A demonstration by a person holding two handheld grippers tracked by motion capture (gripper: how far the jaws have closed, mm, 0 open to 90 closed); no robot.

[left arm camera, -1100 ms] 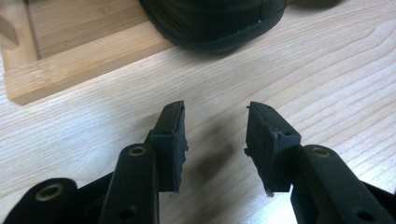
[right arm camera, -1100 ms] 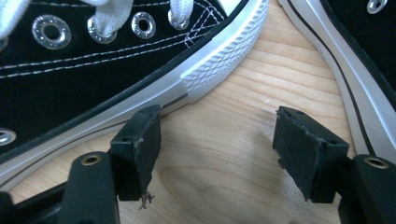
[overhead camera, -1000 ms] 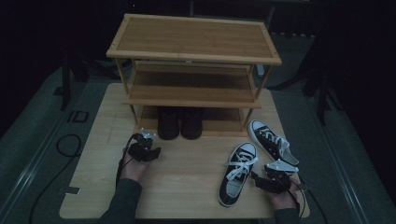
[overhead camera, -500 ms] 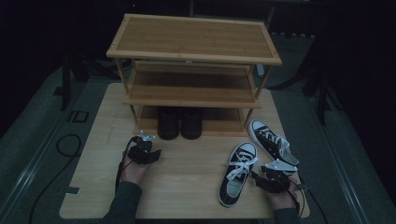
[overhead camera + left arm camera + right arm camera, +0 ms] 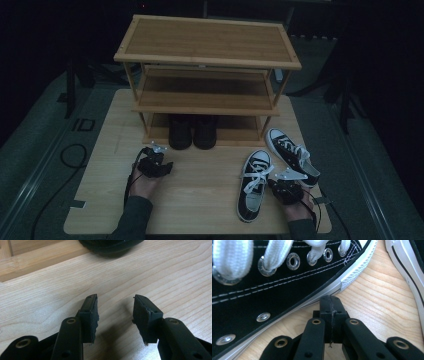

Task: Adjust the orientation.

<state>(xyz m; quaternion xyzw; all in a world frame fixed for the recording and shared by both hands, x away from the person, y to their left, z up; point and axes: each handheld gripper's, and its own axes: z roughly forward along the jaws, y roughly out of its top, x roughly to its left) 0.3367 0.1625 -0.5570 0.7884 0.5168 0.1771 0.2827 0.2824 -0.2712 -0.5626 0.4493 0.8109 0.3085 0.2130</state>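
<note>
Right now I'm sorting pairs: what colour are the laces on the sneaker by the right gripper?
White laces on the black sneaker, clearest in the right gripper view.

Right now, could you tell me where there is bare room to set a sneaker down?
Free: the top shelf, the middle shelf, and the table between the left hand-held gripper and the near sneaker. Crowded: the bottom shelf's black shoes, and the right side around the second sneaker.

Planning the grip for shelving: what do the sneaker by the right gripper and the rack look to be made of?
The sneaker looks like black canvas: woven upper, white stitching, metal eyelets, and a white ribbed sole edge, probably rubber. The rack looks like bamboo or light wood, smooth, with fine straight grain. The right gripper sits shut beside the sole.
</note>
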